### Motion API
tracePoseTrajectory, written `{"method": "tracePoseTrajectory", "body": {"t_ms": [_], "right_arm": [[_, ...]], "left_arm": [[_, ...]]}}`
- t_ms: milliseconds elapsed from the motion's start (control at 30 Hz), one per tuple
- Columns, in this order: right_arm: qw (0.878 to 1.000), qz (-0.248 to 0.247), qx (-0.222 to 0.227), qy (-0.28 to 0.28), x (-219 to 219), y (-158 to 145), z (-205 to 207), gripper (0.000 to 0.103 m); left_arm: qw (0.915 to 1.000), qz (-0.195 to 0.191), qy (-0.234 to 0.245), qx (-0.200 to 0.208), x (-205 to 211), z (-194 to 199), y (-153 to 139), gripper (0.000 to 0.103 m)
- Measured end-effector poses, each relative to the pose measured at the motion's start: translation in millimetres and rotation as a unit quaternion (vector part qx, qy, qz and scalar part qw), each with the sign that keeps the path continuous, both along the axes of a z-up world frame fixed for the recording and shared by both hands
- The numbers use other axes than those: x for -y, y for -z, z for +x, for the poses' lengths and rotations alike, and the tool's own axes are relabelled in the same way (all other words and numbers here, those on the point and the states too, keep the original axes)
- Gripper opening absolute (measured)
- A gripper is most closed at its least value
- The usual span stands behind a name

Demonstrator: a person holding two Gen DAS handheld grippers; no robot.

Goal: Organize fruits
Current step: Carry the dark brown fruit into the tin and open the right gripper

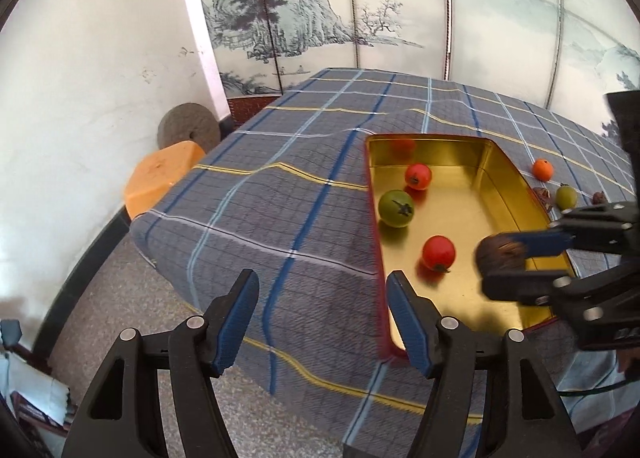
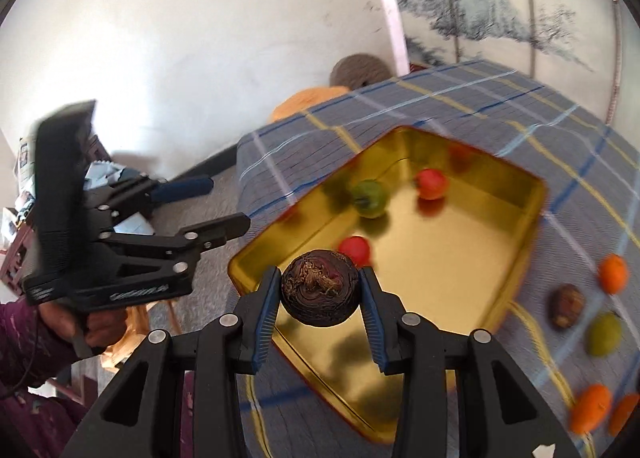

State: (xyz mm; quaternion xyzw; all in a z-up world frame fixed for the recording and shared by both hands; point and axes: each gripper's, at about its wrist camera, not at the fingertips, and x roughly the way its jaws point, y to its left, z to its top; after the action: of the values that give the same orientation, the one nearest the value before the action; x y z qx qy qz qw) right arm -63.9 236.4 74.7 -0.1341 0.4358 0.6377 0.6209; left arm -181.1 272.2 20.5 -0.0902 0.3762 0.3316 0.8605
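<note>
Your right gripper (image 2: pixel 320 294): jaws pinching brown fruit (image 2: pixel 320 288) over tin's (image 2: pixel 524 218) near end | your left gripper (image 1: pixel 322 318): jaws spread, empty, at worktop's (image 1: pixel 280 198) near edge | tin holds three tomatoes (image 1: pixel 439 252)

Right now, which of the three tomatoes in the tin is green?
The green tomato by the gold tin's left wall; the other two, one beyond it and one nearer, are red.

**Painted screen behind a checked table**

A translucent folding screen with an ink landscape (image 1: pixel 320 18) stands behind the blue-grey checked tablecloth (image 1: pixel 280 198). Left of it, a scuffed white wall (image 1: pixel 100 98), round grey millstone (image 1: pixel 188 130), orange stool (image 1: pixel 160 174), speckled floor (image 1: pixel 152 298).
</note>
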Motion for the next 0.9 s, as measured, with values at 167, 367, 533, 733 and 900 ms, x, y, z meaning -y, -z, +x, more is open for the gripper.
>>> {"method": "tracePoseTrajectory", "body": {"t_ms": [167, 367, 533, 733, 900], "right_arm": [[1.0, -0.02, -0.011, -0.002, -21, 14, -6, 0.037], [0.999, -0.032, -0.019, 0.002, -36, 22, -6, 0.038], [0.999, -0.018, -0.036, 0.015, -35, 22, -3, 0.049], [0.998, 0.023, -0.045, 0.039, -22, 11, 5, 0.06], [0.996, 0.05, -0.053, 0.059, -3, 2, 13, 0.064]], "left_arm": [[1.0, 0.005, -0.006, -0.003, -5, -4, 2, 0.069], [1.0, -0.002, -0.007, -0.005, -7, -5, 8, 0.069], [0.9999, -0.002, -0.006, -0.008, -6, -5, 10, 0.07], [0.9999, 0.0, -0.004, -0.01, -4, -5, 10, 0.07], [0.9999, 0.0, 0.002, -0.014, 0, -3, 9, 0.071]]}}
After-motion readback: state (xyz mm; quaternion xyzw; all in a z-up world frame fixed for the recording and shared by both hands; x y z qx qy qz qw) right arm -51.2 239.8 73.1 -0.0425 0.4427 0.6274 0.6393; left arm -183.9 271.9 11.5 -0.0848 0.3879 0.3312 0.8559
